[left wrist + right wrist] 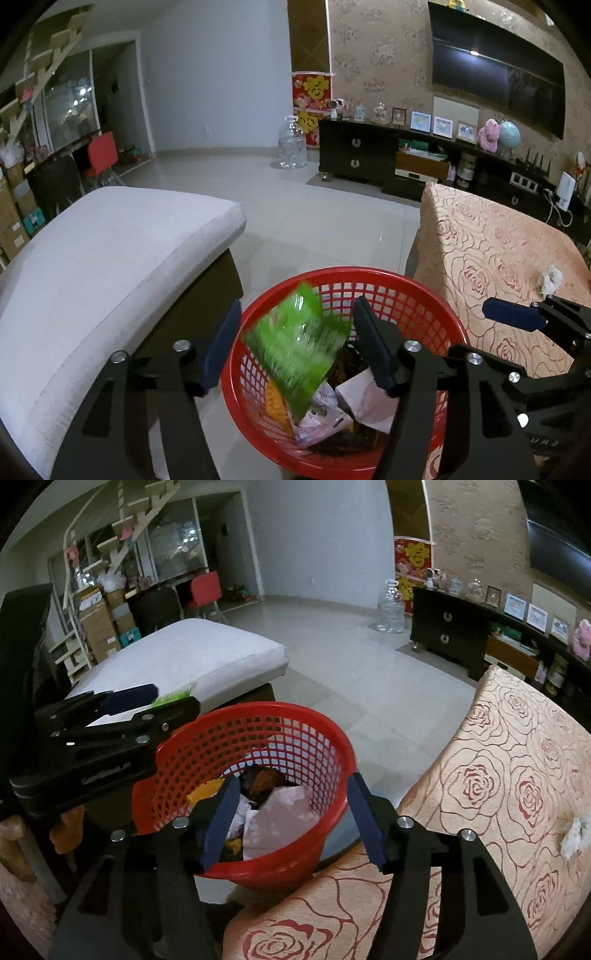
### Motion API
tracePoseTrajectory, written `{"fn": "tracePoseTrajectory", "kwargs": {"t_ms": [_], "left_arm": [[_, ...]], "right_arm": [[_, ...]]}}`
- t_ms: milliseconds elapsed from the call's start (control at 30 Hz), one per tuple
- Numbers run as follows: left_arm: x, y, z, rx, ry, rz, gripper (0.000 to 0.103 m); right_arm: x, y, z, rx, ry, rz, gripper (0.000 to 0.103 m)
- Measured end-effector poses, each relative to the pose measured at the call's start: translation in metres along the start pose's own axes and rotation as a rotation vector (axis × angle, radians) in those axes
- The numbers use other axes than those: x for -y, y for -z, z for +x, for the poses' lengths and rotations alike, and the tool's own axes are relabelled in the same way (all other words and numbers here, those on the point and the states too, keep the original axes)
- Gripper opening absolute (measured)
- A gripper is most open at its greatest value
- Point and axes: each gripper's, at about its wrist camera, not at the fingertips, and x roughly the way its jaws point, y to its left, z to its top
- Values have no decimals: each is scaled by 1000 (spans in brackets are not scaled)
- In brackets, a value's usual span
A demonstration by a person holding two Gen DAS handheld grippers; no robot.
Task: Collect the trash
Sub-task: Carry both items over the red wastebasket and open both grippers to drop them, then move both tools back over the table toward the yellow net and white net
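A red mesh basket (pixel 424 310) (pixel 295 720) stands on the floor between a sofa and a table and holds paper and wrappers. My left gripper (pixel 295 325) hangs open over it. A green wrapper (pixel 295 347), blurred, is loose between its fingers, and neither pad touches it. My right gripper (pixel 293 812) stands open above the basket's near rim with nothing between its pads. In the right wrist view the left gripper (pixel 147 698) shows at the left with a bit of green beside it. A crumpled white tissue (pixel 550 278) (pixel 574 834) lies on the table.
A white-cushioned sofa (pixel 110 258) (pixel 192 653) is left of the basket. A table with a rose-patterned cloth (pixel 498 251) (pixel 517 775) is right of it. Tiled floor (pixel 314 206) runs back to a dark TV cabinet (pixel 354 155) and a big water bottle (pixel 291 144).
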Motion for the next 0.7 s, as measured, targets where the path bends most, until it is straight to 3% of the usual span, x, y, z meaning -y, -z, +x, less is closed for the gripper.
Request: {"fn": "tracePoseTrajectory", "kwargs": {"t_ms": [200,700], "left_arm": [[0,-2,-6,33,9,-23,78],[50,-4,-17,84,111,35,82]], "right_arm": [[18,2,-11,20,34,46,62],[118,36,-79,76,233,252,68]]}}
